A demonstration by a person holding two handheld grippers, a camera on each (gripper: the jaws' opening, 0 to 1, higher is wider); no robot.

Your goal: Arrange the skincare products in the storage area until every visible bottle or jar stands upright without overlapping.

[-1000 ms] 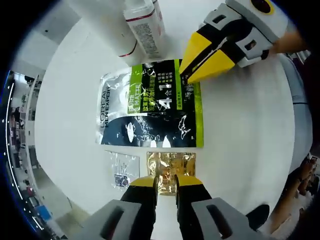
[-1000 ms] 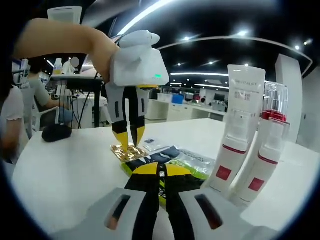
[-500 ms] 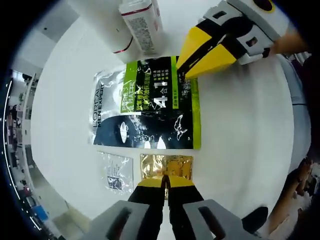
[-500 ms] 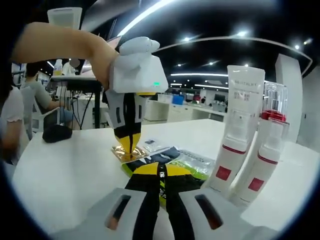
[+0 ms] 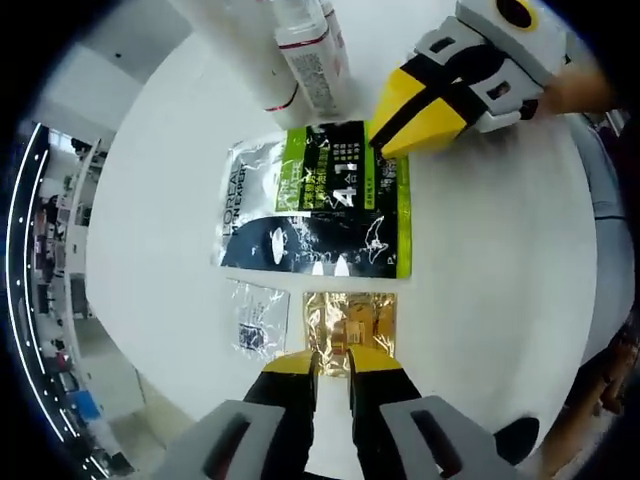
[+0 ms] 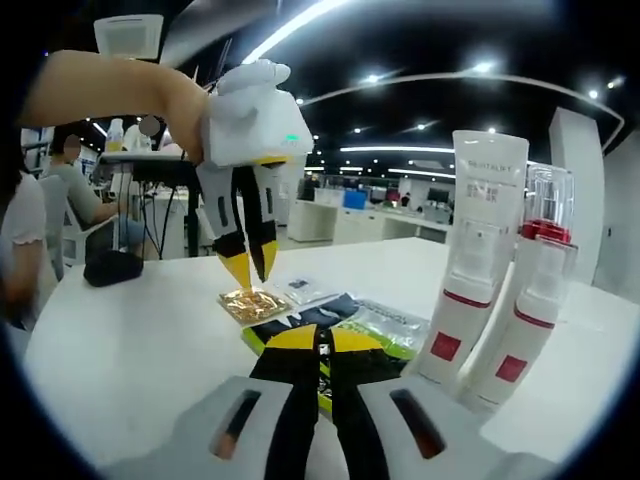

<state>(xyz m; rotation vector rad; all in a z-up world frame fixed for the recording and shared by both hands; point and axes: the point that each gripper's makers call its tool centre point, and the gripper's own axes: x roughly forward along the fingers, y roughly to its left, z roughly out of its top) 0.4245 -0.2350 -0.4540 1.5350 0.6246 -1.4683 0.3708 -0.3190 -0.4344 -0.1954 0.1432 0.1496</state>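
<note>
Two white tubes with red bands stand upright, the taller tube (image 6: 480, 260) beside a clear-capped one (image 6: 535, 300); they rise at the top of the left gripper view as tubes (image 5: 305, 50). A black-and-green pouch (image 5: 315, 205) lies flat on the white table (image 5: 480, 280). Below it lie a gold sachet (image 5: 350, 318) and a small clear sachet (image 5: 258, 320). My left gripper (image 5: 332, 362) hangs just above the gold sachet (image 6: 250, 303), jaws slightly apart and holding nothing; it appears as the left gripper (image 6: 247, 268) in the right gripper view. My right gripper (image 6: 320, 345) is shut, its tips (image 5: 385, 145) at the pouch's corner.
A person's hand and forearm (image 6: 110, 85) hold the left gripper. A dark object (image 6: 112, 265) lies at the table's far left edge, and a seated person (image 6: 75, 190) is behind it. Bare table (image 6: 130, 340) stretches left of the pouch.
Half a second ago my left gripper was shut on the gold sachet; it has since opened and lifted a little, leaving the sachet flat. The right gripper stays put.
</note>
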